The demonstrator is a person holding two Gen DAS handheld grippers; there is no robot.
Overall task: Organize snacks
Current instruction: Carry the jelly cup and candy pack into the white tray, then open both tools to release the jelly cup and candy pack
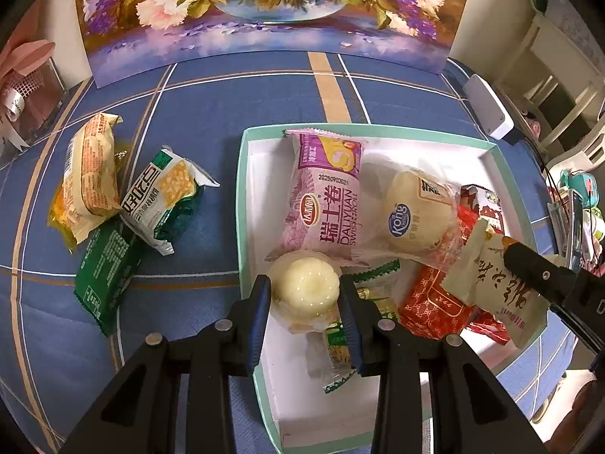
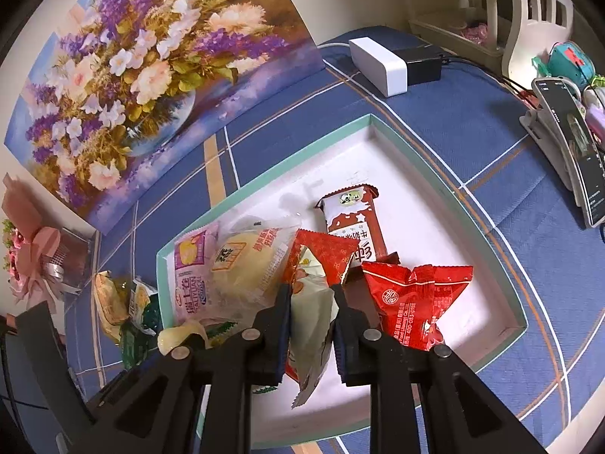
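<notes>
Left fingers (image 1: 305, 302) clamping round pale-yellow wrapped cake (image 1: 305, 290) above mint-rimmed white cardboard box (image 1: 242, 196); right fingers (image 2: 312, 317) pinching cream foil snack packet (image 2: 312, 321).

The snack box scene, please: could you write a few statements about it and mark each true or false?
1. The left gripper is shut on a round pale cake. True.
2. The right gripper is open and holds nothing. False: it grips a cream packet.
3. The box has a teal rim. True.
4. Every snack is inside the box. False: the green packet and two more lie on the blue cloth.
</notes>
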